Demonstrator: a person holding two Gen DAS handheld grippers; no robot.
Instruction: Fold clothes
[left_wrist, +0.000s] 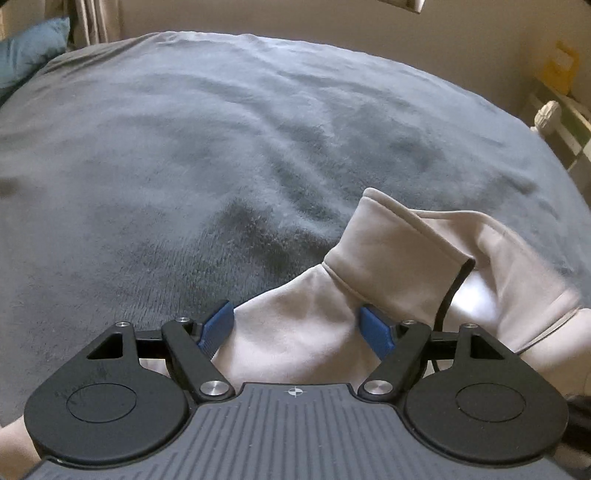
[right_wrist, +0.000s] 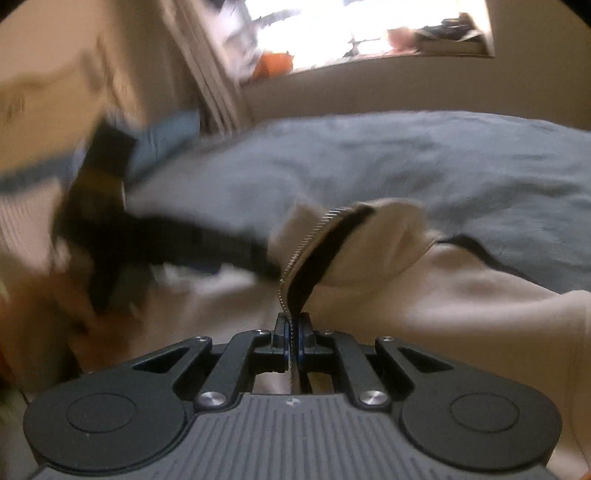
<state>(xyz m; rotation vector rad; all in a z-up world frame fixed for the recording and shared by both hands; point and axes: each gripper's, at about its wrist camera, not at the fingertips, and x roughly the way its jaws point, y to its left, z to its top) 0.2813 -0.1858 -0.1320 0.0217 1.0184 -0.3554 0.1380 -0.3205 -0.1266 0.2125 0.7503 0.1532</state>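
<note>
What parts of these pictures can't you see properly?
- Left wrist view: the cream garment runs off the right and bottom edges, and the left tongs cover its near part, so its whole shape is hidden.
- Right wrist view: the dark shape at left is smeared by motion blur.
- Right wrist view: the window is glared white; things on its sill are unclear.

I see a bed (left_wrist: 221, 129) covered edge to edge by a grey-blue plush blanket (left_wrist: 332, 110), its nap rumpled in shallow ridges. A cream zip-up garment (left_wrist: 399, 251) lies on the blanket at the near right side, partly lifted. A teal pillow (left_wrist: 33, 48) rests at the far left corner, against the curtain side.
</note>
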